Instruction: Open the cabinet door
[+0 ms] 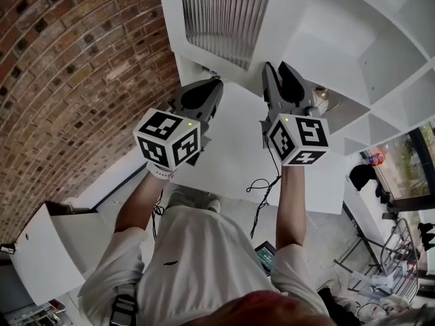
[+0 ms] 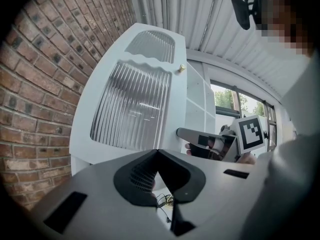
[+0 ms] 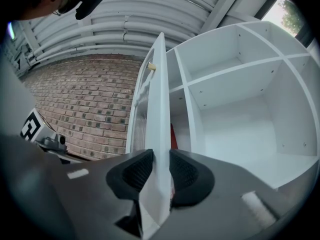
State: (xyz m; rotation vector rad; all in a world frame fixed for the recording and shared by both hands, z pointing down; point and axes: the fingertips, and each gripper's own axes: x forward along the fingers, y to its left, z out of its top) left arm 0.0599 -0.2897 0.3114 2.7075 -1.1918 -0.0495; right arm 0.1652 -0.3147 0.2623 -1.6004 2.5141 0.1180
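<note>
The white cabinet door (image 1: 224, 15), with a ribbed glass pane and a small brass knob (image 2: 181, 68), stands swung out from the cabinet. In the right gripper view I see the door edge-on (image 3: 159, 109), with my right gripper (image 3: 161, 166) shut on that free edge, one pad on each face. In the head view the right gripper (image 1: 275, 70) reaches up to the door's lower edge. My left gripper (image 2: 157, 151) is shut and empty, level in front of the door's glass face and apart from it; in the head view the left gripper (image 1: 216, 83) sits left of the right one.
Behind the door are open white shelves (image 3: 240, 99), which run on to the right (image 1: 380, 53). A brick wall (image 1: 75, 66) closes the left side. A white box (image 1: 47, 250) stands at lower left. Black cables (image 1: 262, 182) hang below the white ledge (image 1: 238, 141).
</note>
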